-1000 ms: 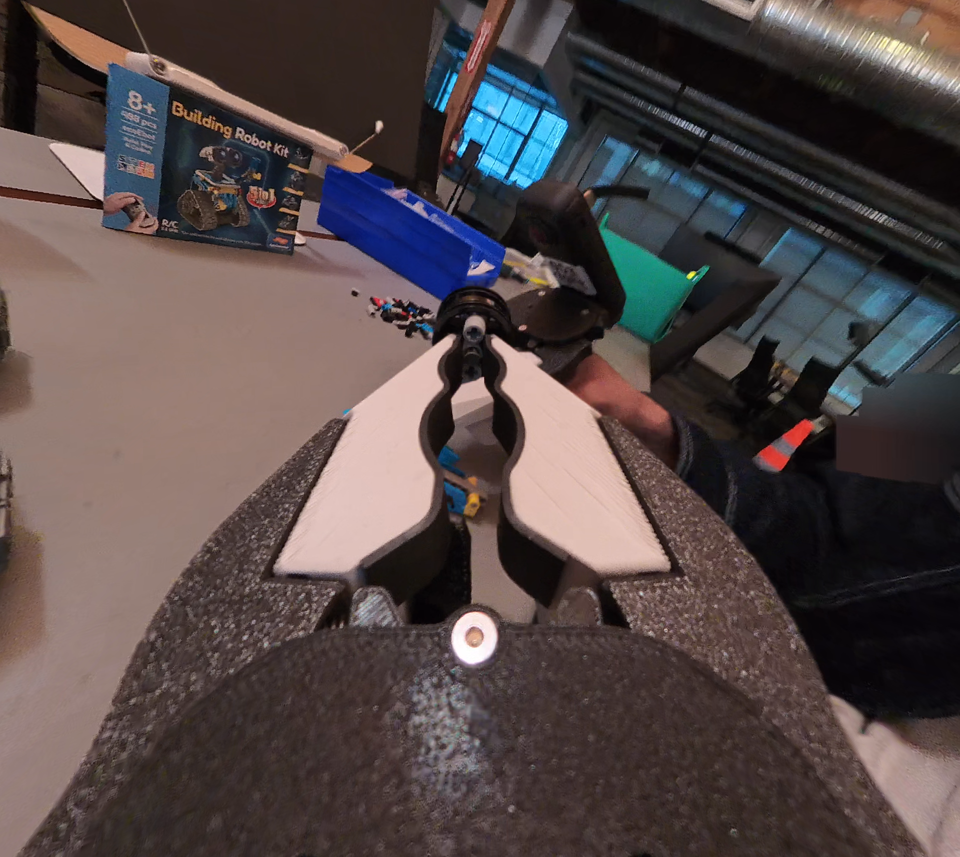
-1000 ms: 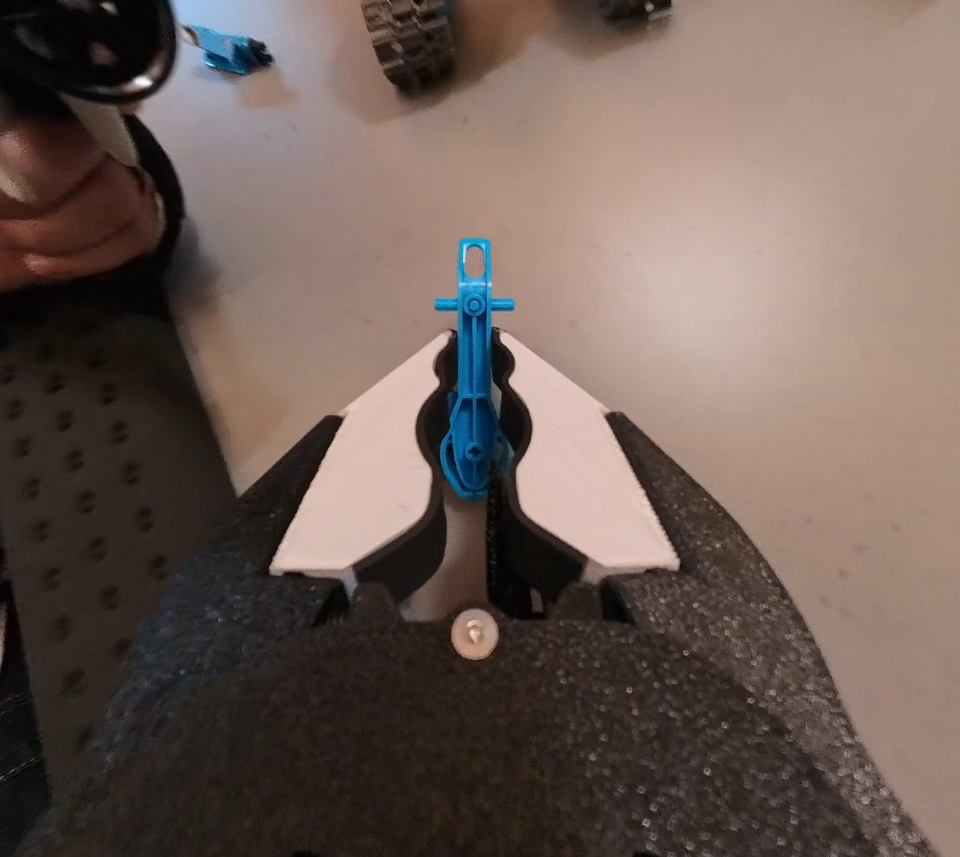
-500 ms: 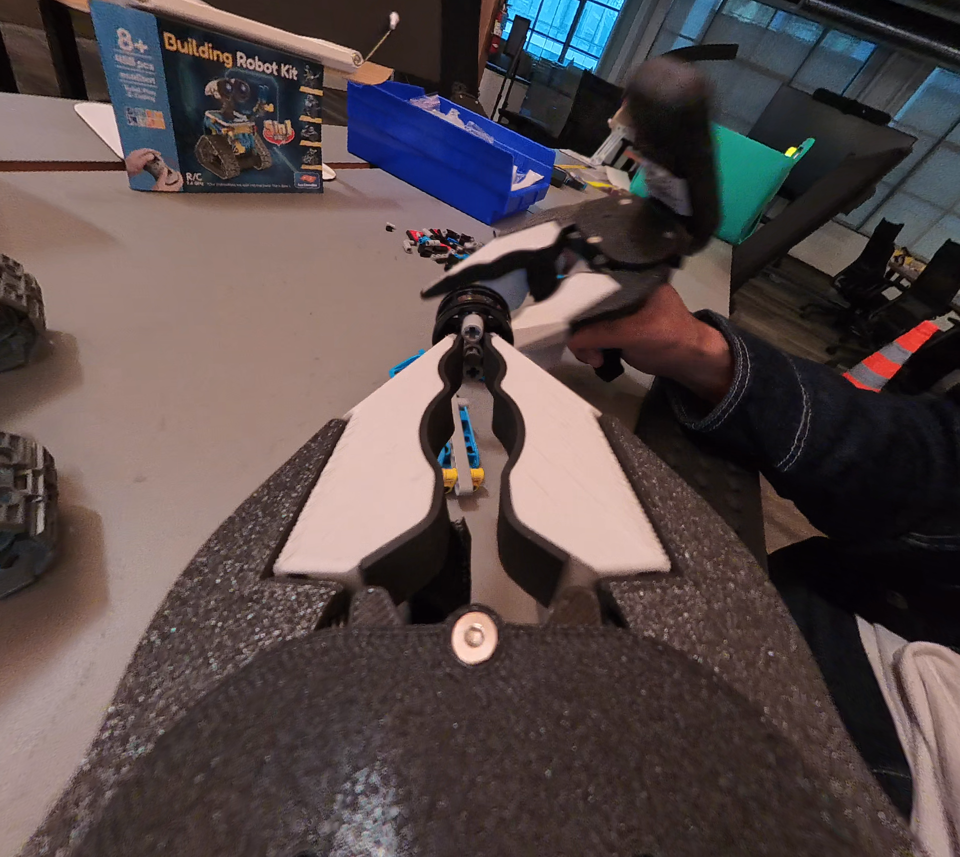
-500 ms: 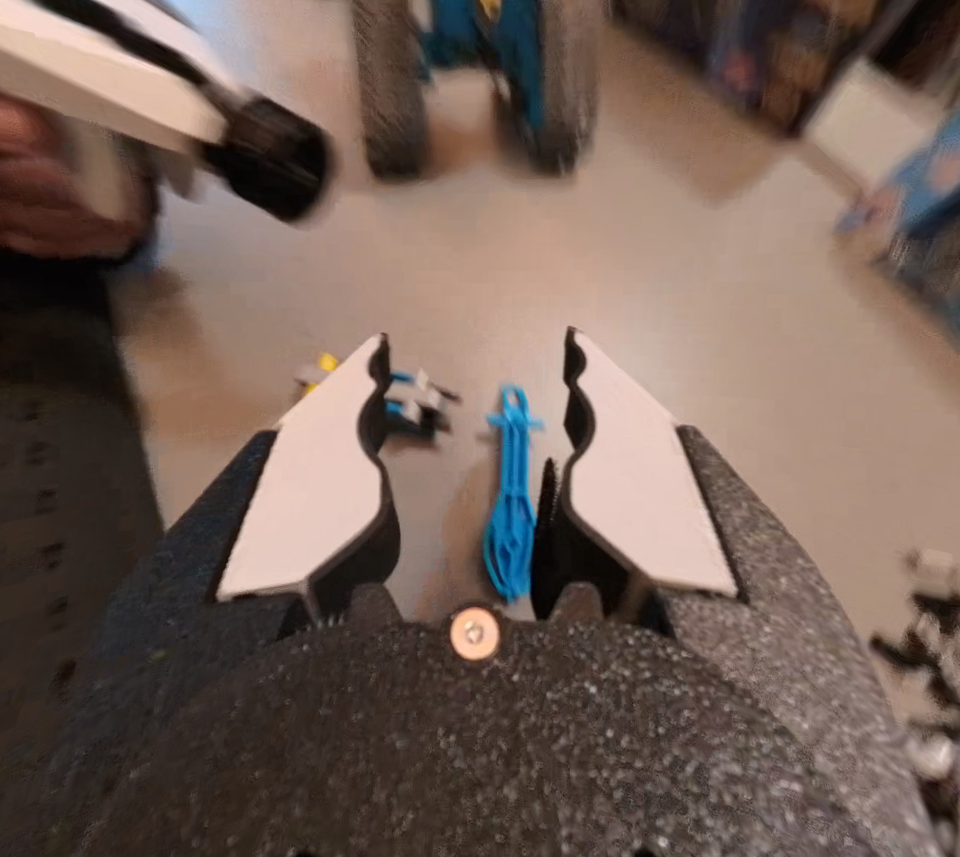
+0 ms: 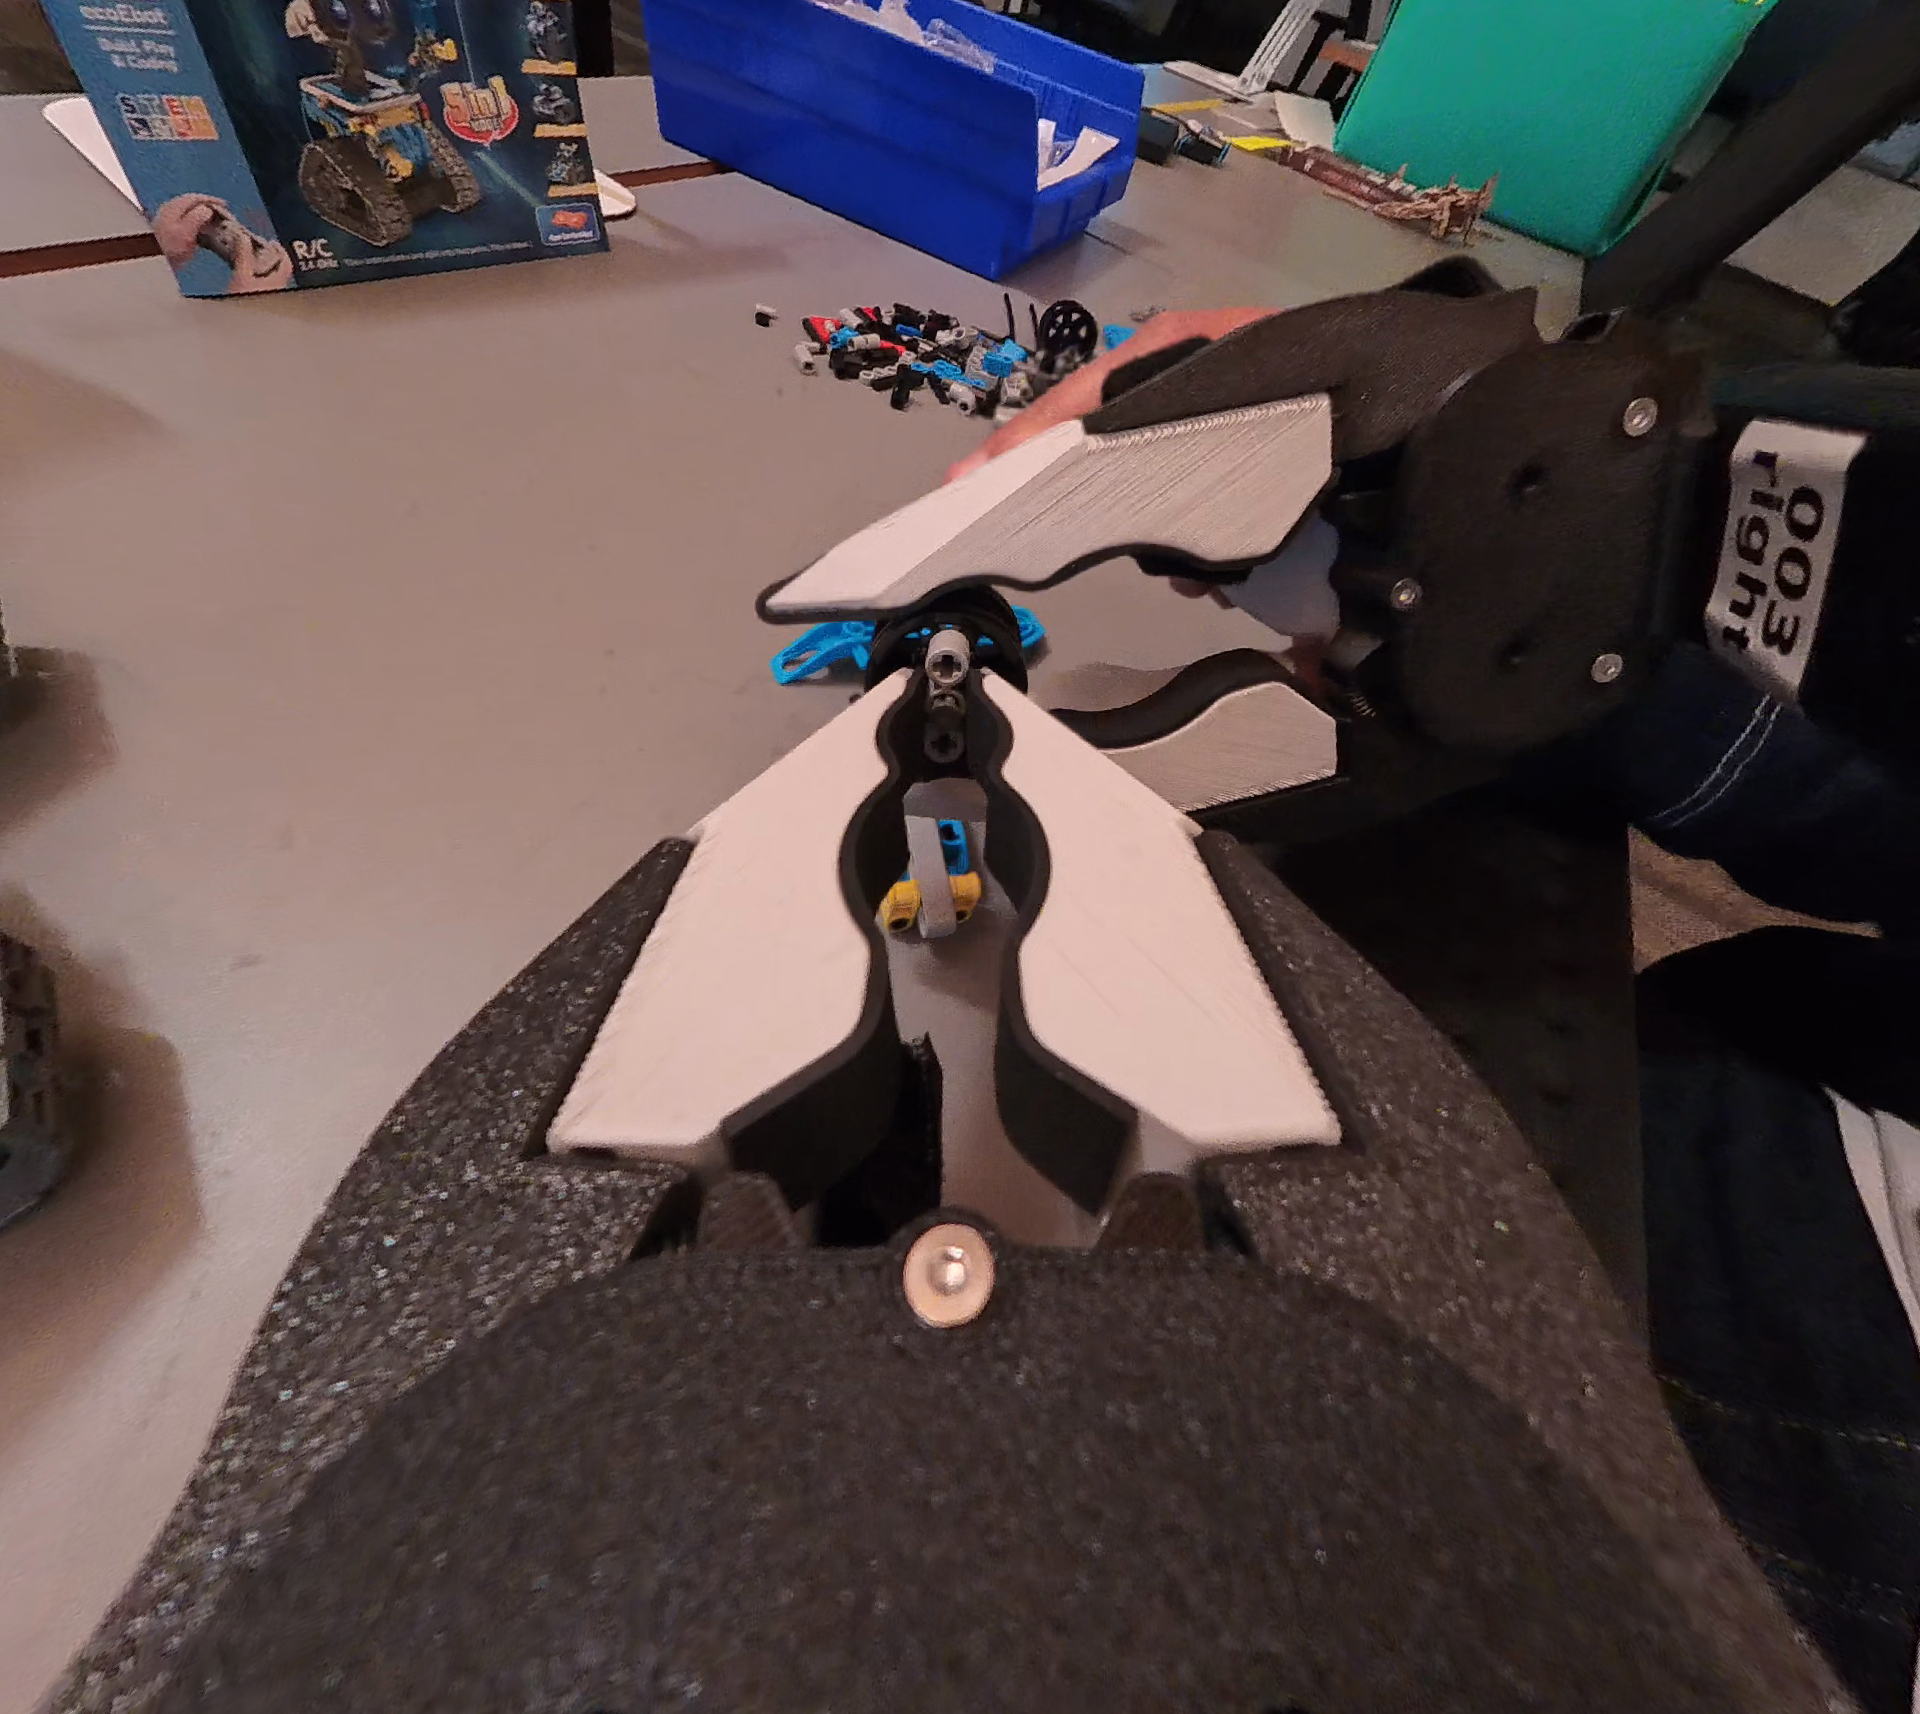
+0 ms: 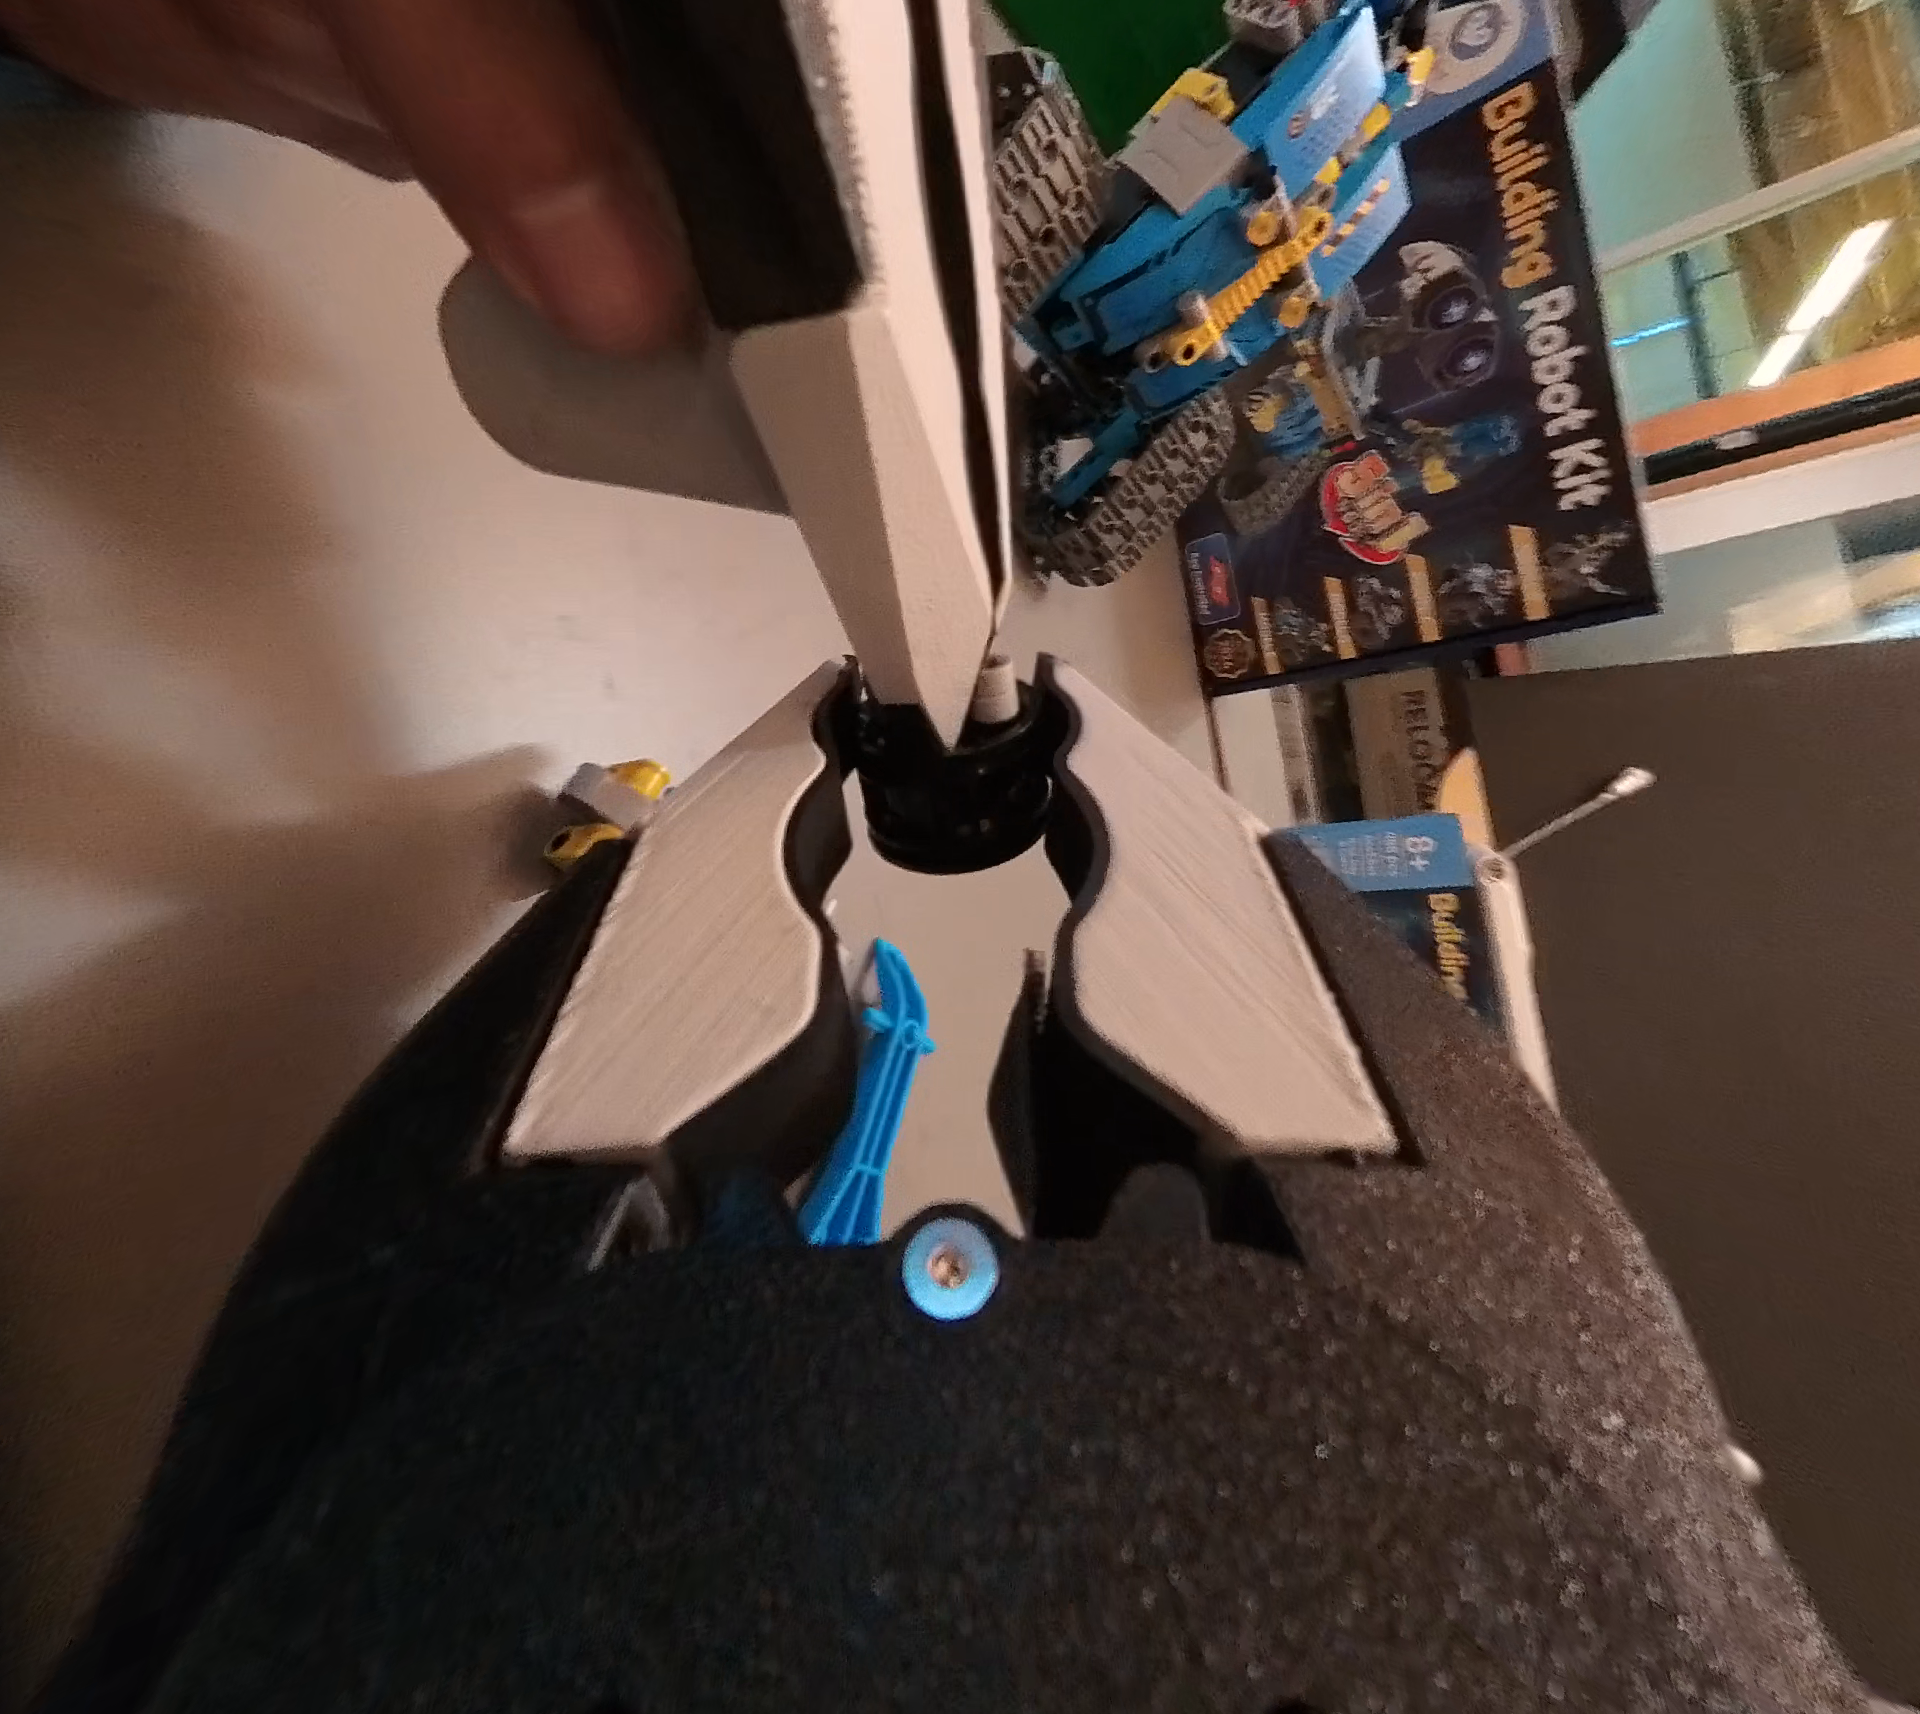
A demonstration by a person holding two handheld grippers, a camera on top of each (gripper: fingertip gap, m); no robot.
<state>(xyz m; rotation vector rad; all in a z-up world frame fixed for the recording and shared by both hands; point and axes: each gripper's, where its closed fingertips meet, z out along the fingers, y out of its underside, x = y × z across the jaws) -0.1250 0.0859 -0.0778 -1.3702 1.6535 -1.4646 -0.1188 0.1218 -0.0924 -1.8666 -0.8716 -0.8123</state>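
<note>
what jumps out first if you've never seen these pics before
The two tongs meeting at one small black wheel above the grey table: the left tongs pinch the grey axle through it, while the right tongs straddle the wheel from the side. Next comes the colourful kit box standing at the table's far left beside a blue bin, and the blue tracked model in front of the box.

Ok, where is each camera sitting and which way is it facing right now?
Left wrist view: on left gripper, facing across the table to the kit box; right gripper and sleeve enter from right.
Right wrist view: on right gripper, facing the tracked model; left gripper and hand above.
Shared: black wheel, both grippers.
</note>
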